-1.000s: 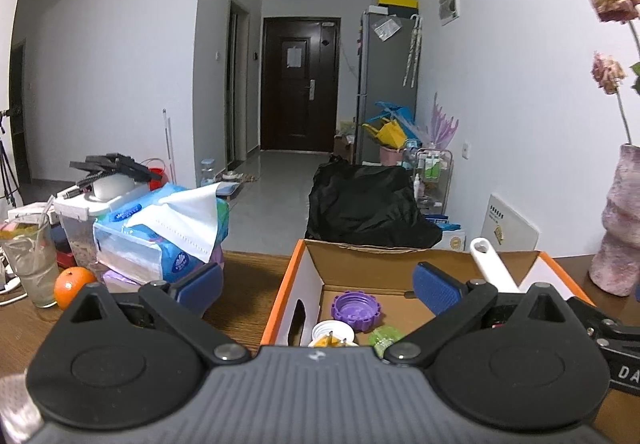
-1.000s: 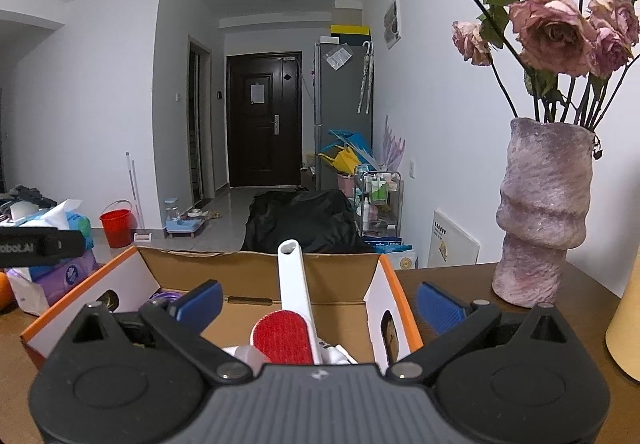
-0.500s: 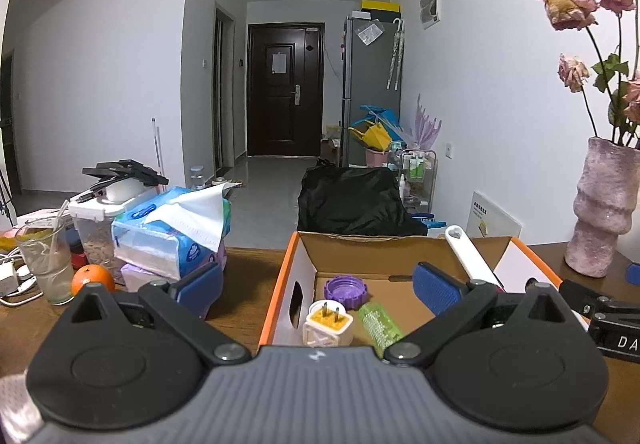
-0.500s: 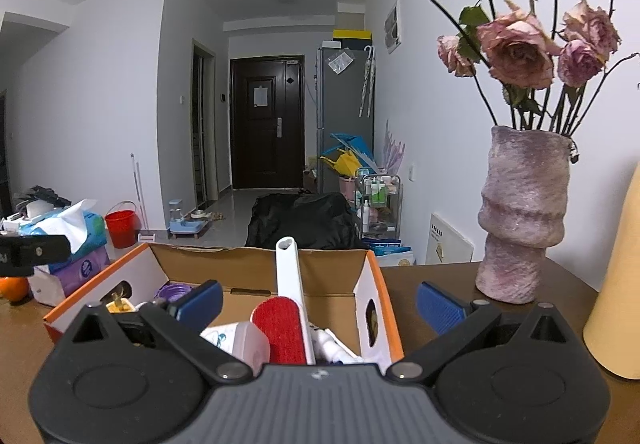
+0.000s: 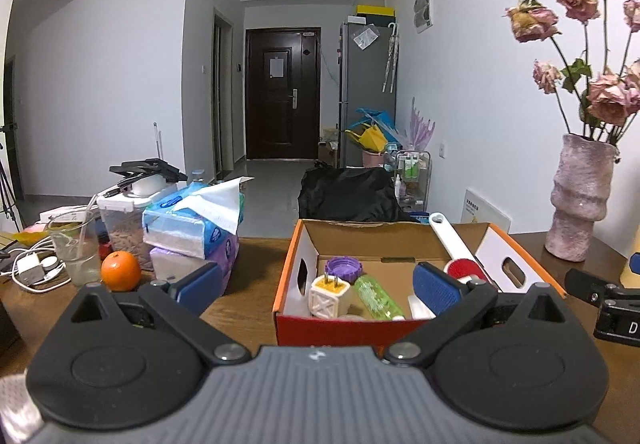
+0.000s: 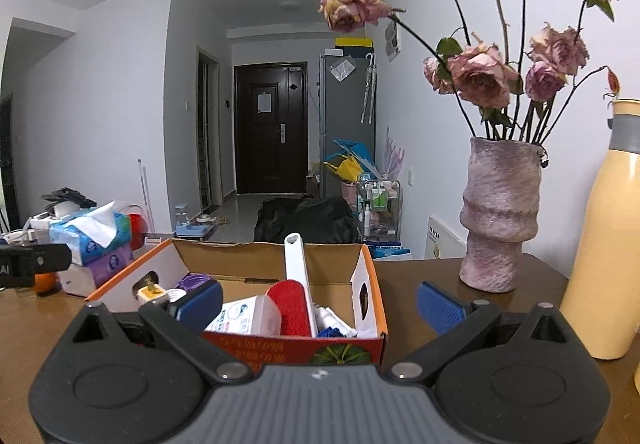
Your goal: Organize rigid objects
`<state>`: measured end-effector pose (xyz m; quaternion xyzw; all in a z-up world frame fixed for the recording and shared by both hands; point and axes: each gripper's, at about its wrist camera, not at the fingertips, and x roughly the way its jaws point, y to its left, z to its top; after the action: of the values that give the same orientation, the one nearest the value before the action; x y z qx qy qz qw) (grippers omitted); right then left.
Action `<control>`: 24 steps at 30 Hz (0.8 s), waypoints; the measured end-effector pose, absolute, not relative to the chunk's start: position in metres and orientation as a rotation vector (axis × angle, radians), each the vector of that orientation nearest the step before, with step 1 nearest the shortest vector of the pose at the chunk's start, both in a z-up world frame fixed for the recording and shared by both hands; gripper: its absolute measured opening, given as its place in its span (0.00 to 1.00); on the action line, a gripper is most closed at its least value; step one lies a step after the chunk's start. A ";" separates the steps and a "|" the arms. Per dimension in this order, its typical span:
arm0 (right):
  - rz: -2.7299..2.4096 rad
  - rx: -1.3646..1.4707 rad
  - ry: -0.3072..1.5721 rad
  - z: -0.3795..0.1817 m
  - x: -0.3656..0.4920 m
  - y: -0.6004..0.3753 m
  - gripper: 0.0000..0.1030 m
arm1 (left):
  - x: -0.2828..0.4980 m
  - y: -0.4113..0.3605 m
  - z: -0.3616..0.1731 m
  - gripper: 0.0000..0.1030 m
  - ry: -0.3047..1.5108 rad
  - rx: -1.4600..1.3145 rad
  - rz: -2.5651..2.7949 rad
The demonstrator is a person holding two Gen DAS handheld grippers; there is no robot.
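Note:
An orange-edged cardboard box (image 5: pixel 286 284) stands on the brown table, also in the right wrist view (image 6: pixel 370 286). It holds a purple lid (image 5: pixel 343 269), a white plug adapter (image 5: pixel 330 294), a green tube (image 5: pixel 378 298) and a white-handled red lint brush (image 5: pixel 452 244), which also shows in the right wrist view (image 6: pixel 295 284). My left gripper (image 5: pixel 316 290) is open and empty, in front of the box. My right gripper (image 6: pixel 318 302) is open and empty, in front of the box's right end.
An orange (image 5: pixel 120 271), tissue packs (image 5: pixel 192 220), a glass (image 5: pixel 76 252) and cables (image 5: pixel 32 268) lie left of the box. A pink vase with dried roses (image 6: pixel 500 220) and a yellow bottle (image 6: pixel 608 244) stand to the right.
Both grippers have pulled back from over the box toward the near side. More of the box front and table shows. Both stay open and empty.

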<state>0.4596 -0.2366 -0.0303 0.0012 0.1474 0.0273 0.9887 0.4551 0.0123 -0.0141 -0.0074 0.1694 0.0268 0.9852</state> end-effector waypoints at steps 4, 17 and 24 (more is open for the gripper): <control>0.059 0.003 0.295 -0.028 0.437 -0.237 1.00 | 0.433 0.010 -0.010 1.00 0.333 -0.007 0.049; 0.070 -0.003 0.265 -0.011 0.345 -0.232 1.00 | 0.339 0.000 0.004 1.00 0.321 0.011 0.013; 0.081 -0.029 0.261 -0.010 0.284 -0.233 1.00 | 0.280 -0.005 0.003 1.00 0.326 0.016 0.011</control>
<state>0.2845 -0.2330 -0.0101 -0.0145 0.1301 0.0405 0.9906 0.2800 -0.0047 0.0033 0.0080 0.1624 0.0052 0.9867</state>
